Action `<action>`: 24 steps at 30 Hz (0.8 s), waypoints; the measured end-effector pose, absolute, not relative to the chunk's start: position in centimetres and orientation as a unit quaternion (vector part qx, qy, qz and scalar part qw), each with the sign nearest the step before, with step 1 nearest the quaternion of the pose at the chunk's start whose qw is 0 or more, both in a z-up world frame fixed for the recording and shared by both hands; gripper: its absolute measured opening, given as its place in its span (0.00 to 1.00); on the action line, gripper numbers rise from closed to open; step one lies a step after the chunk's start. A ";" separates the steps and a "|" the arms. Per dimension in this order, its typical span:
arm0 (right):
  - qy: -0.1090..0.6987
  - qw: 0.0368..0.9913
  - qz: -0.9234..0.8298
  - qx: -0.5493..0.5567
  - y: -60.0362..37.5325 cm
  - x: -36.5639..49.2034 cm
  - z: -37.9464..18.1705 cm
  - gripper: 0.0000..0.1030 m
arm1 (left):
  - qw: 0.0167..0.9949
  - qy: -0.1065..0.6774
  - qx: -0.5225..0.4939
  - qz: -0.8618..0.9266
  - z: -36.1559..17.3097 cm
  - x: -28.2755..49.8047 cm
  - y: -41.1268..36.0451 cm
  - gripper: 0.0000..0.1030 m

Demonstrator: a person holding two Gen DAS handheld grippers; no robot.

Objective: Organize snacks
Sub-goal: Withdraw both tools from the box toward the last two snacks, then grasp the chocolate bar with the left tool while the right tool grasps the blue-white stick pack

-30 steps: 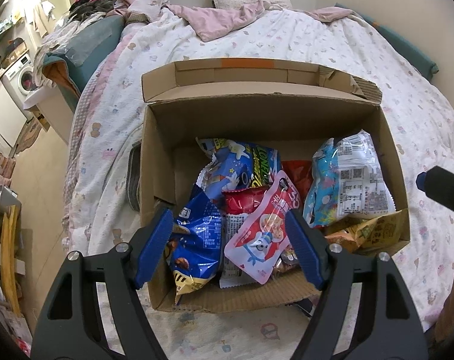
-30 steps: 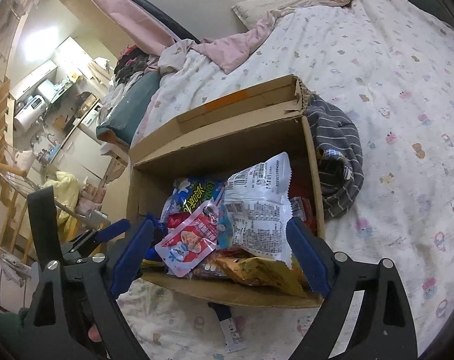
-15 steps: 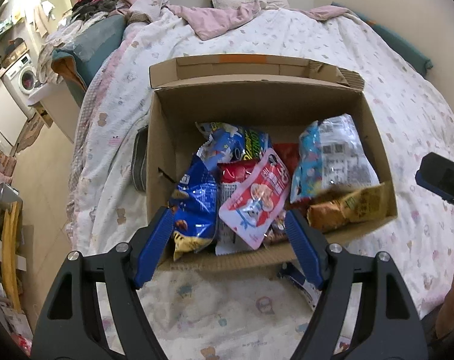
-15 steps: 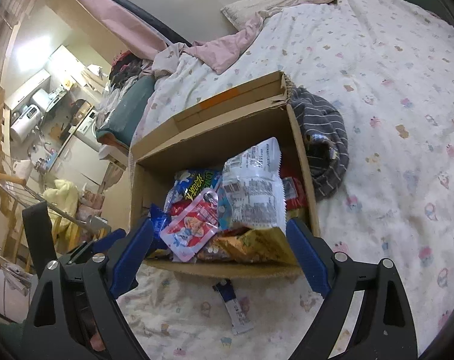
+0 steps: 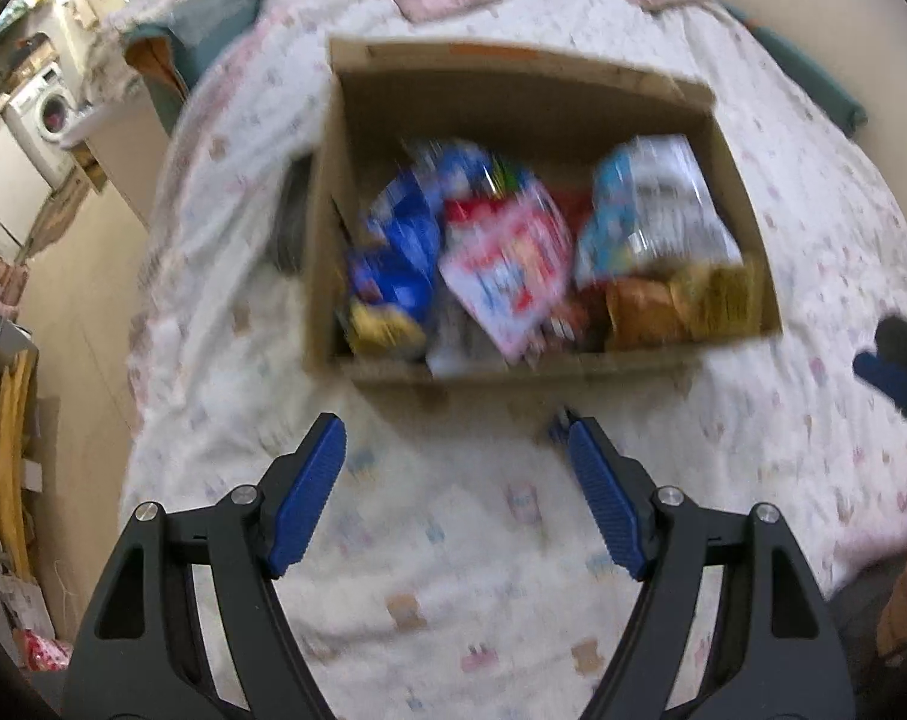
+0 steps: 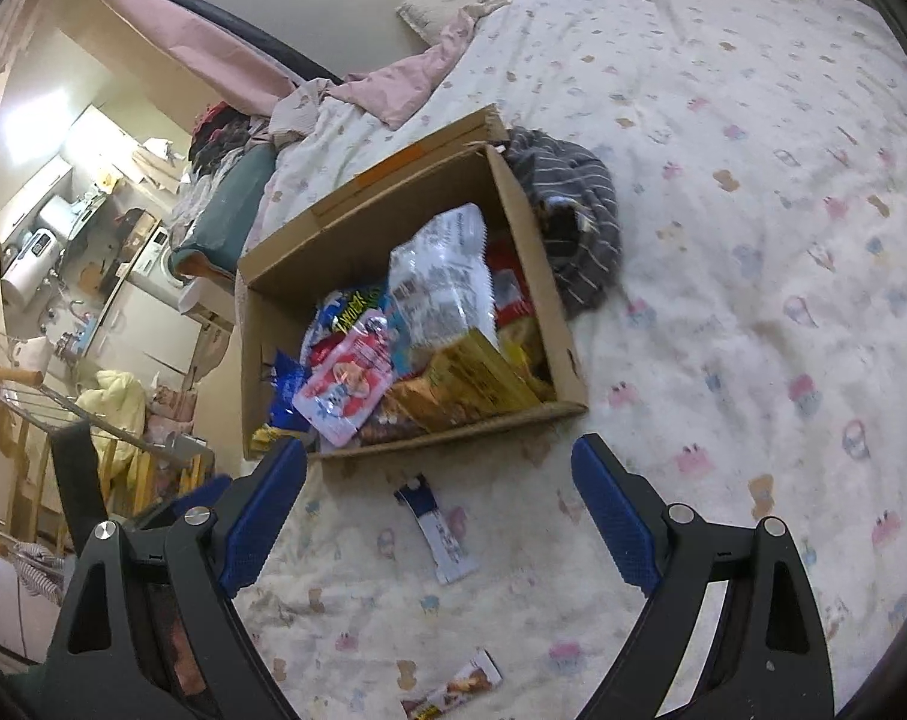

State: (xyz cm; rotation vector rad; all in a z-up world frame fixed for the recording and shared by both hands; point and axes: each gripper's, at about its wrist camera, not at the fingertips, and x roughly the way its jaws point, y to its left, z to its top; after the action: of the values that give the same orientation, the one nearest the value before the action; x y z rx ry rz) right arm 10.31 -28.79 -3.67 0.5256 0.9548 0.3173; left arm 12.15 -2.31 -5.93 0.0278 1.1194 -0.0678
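Open bedsheet (image 6: 723,312) beside snack-crammed box (image 6: 516,192)

Open cardboard box (image 6: 564,324) heaped with snack packets (image 6: 441,288), upright on bedspread.

The left gripper (image 5: 456,444) stands open and empty above the printed bedsheet (image 5: 453,570). Far from it lies an open cardboard box (image 5: 324,276) full of snack packets (image 5: 507,270), all blurred. At the right edge, a fingertip of the right gripper (image 5: 891,375) shows.
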 end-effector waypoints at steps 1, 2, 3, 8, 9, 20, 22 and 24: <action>0.453 0.845 0.147 0.245 -29.0 10.0 -3.8 0.89 | 0.841 0.540 0.018 -0.043 -6.5 11.6 -3.0 0.72; 0.454 0.846 0.143 0.241 -29.2 9.6 -3.9 0.89 | 0.837 0.544 0.024 -0.051 -7.0 11.2 -3.5 0.72; 0.456 0.846 0.139 0.238 -29.4 9.3 -4.0 0.89 | 0.832 0.550 0.037 -0.059 -7.5 10.8 -4.2 0.72; 0.466 0.845 0.120 0.231 -31.3 7.8 -4.9 0.89 | 0.794 0.594 0.070 -0.108 -10.7 8.5 -7.3 0.72; 0.468 0.845 0.115 0.232 -31.8 7.6 -5.2 0.89 | 0.784 0.604 0.073 -0.125 -11.2 8.1 -7.9 0.72; 0.463 0.846 0.110 0.240 -32.9 7.3 -5.4 0.89 | 0.697 0.639 0.211 -0.248 -15.7 3.0 -13.7 0.60; 0.464 0.847 0.114 0.233 -32.4 7.5 -5.3 0.89 | 0.695 0.643 0.201 -0.252 -15.7 3.2 -13.7 0.44; 0.467 0.847 0.117 0.226 -31.9 7.6 -5.5 0.89 | 0.695 0.647 0.188 -0.253 -15.7 3.4 -13.5 0.25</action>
State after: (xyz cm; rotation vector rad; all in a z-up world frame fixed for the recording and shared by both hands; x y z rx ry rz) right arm 7.60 -31.94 -5.45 0.4758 0.9848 0.2462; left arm 3.41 -13.47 -15.73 0.4189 1.4432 -0.5650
